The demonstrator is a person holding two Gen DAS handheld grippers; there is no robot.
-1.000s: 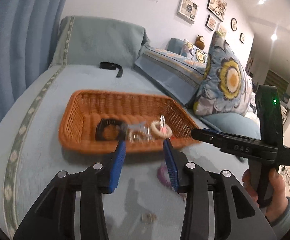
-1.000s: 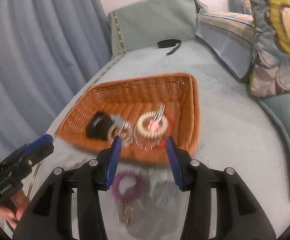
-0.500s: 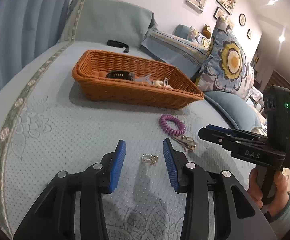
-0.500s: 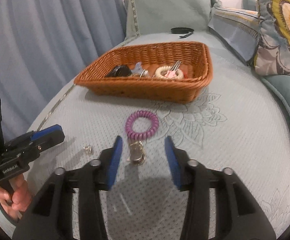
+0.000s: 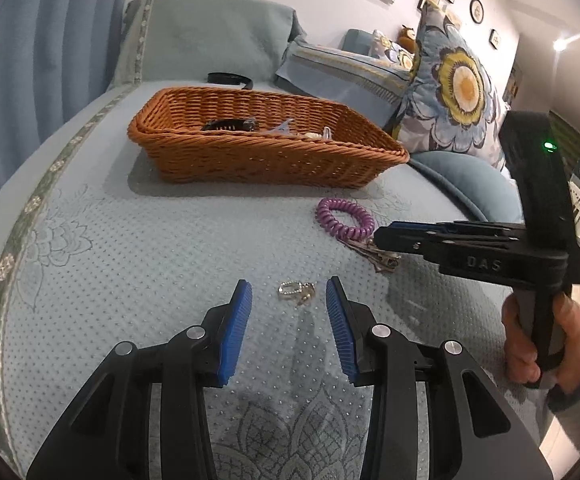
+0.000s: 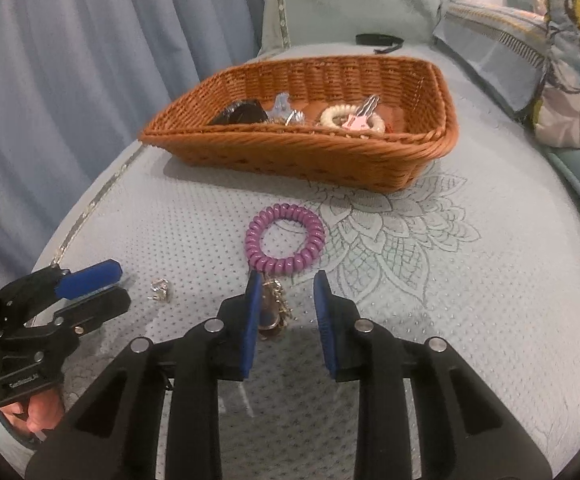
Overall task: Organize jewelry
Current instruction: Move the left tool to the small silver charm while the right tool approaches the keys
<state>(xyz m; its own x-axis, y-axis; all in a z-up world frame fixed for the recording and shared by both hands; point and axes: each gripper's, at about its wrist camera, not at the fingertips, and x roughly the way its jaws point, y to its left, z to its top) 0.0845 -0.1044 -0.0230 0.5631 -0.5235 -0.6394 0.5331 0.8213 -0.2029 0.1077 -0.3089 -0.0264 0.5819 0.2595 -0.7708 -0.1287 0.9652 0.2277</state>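
Observation:
A small silver ring (image 5: 296,292) lies on the blue bedspread between the open fingers of my left gripper (image 5: 288,300); it also shows in the right wrist view (image 6: 160,290). A purple coil bracelet (image 6: 285,239) with keys (image 6: 273,306) lies ahead of my right gripper (image 6: 286,292), which is open with the keys between its fingertips. The bracelet also shows in the left wrist view (image 5: 345,218). A wicker basket (image 6: 302,152) behind holds a black band (image 6: 242,112), a cream bracelet (image 6: 350,118) and other pieces.
The basket (image 5: 258,156) stands mid-bed. A black strap (image 5: 228,78) lies beyond it by the headboard cover. Flowered pillows (image 5: 454,92) line the right side. Blue curtains (image 6: 70,60) hang on the left past the bed's edge.
Both grippers dropped from above the basket down to the bedspread and moved forward. The left now frames the ring, the right frames the keys on the purple bracelet.

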